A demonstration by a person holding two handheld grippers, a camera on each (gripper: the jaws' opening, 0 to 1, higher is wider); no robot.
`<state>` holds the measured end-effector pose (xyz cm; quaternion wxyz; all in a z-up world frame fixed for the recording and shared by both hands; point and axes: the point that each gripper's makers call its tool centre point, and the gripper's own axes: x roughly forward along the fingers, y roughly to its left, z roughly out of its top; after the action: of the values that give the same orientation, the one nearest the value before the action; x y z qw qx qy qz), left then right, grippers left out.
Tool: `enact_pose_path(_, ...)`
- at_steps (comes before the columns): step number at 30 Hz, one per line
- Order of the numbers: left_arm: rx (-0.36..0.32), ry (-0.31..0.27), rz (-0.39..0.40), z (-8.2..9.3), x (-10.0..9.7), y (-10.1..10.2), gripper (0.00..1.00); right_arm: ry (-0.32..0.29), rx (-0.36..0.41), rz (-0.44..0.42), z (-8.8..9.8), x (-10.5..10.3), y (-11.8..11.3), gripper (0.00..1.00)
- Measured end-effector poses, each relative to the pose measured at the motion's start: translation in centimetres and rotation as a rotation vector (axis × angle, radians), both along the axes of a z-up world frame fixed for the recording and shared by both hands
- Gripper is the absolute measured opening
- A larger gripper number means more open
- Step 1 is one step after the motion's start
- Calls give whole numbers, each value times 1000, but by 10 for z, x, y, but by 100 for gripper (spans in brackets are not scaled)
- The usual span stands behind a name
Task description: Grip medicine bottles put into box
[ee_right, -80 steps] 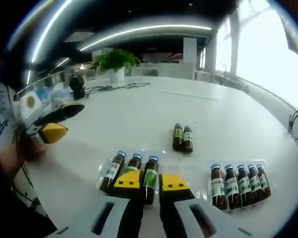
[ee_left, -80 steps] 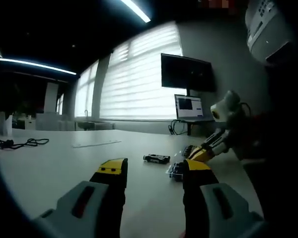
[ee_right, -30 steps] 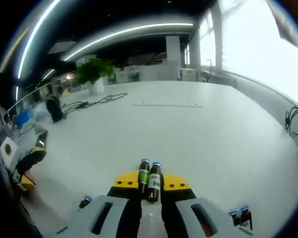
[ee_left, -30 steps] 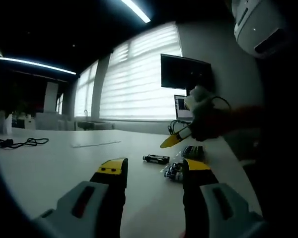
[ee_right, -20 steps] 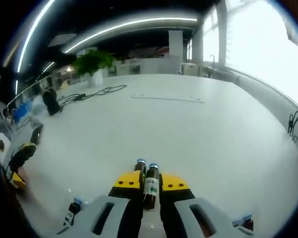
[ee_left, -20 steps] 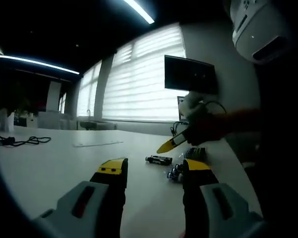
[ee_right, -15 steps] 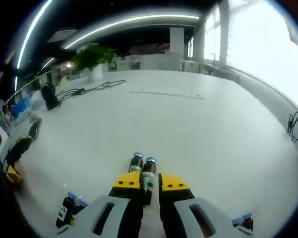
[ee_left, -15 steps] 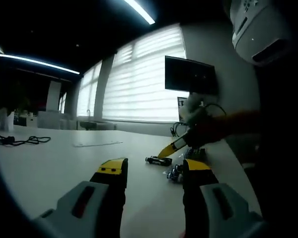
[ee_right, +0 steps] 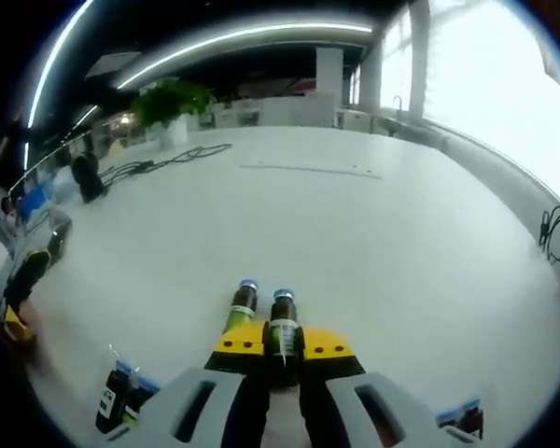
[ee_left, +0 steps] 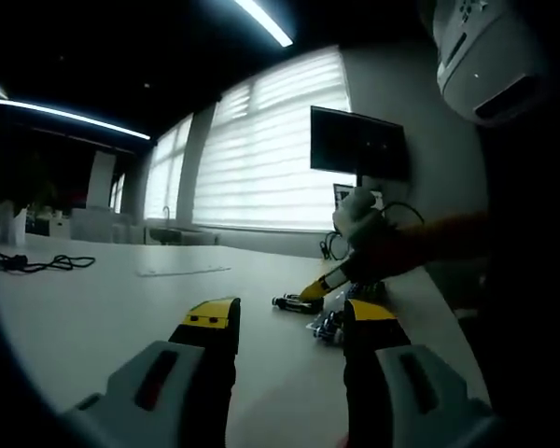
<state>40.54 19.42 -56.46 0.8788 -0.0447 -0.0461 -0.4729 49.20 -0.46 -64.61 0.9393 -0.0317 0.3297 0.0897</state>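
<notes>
While our right tongs point(ee_right: 280, 343) clench one medicine bottle point(ee_right: 282, 322) above the white surface point(ee_right: 355, 243) | second bottle point(ee_right: 242, 305) lies just beside | left tongs point(ee_left: 289, 322) released, idle | keep grip square, lift clear toward a box.

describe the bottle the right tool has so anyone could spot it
On the white table, find the right tool with yellow tips. The held bottle is dark brown with a blue cap and green-white label, clamped between the jaws. Its twin, the loose bottle, lies just left, outside them.
</notes>
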Motion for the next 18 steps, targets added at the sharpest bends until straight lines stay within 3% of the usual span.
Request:
enact_pose_path(5,-1,2,1,0,0,0,37,-2,10,-15,2,0,-1,7)
enact_pose_path(11,-3,4,-1,0,0,0,37,-56,41,-51,21,1,-6,7)
enact_pose_path(18,-1,0,-6,0,-1,-1,37,-75,106,-71,42,-19,-2,7)
